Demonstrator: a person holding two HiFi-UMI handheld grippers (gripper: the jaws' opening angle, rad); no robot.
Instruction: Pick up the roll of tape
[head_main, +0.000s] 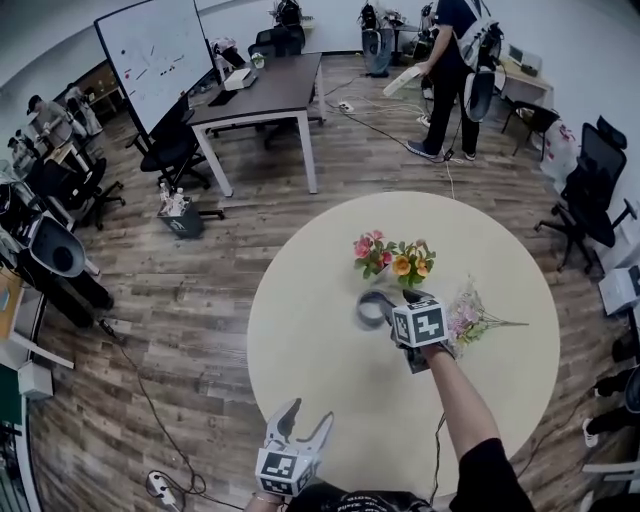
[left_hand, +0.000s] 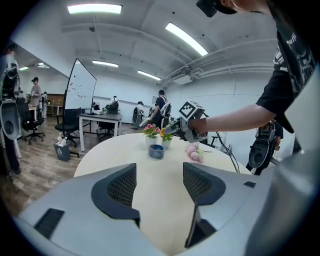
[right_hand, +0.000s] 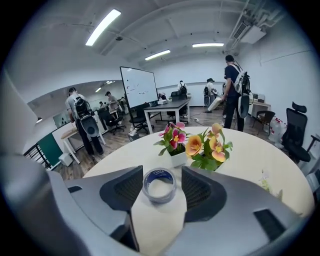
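Grey-blue tape (right_hand: 159, 185) lay flat on the table (head_main: 300, 330) between the wide-apart jaws of the right gripper (right_hand: 160, 176), unpressed. Flowers (right_hand: 195, 145) stood at its twelve o'clock. At the table's seven o'clock edge, the left gripper (left_hand: 159, 181) gaped empty.

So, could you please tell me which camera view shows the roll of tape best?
The right gripper view: the roll of tape lies close up between the right gripper's open jaws. The head view shows it small and blurred beside that gripper; the left gripper view shows it tiny across the table.
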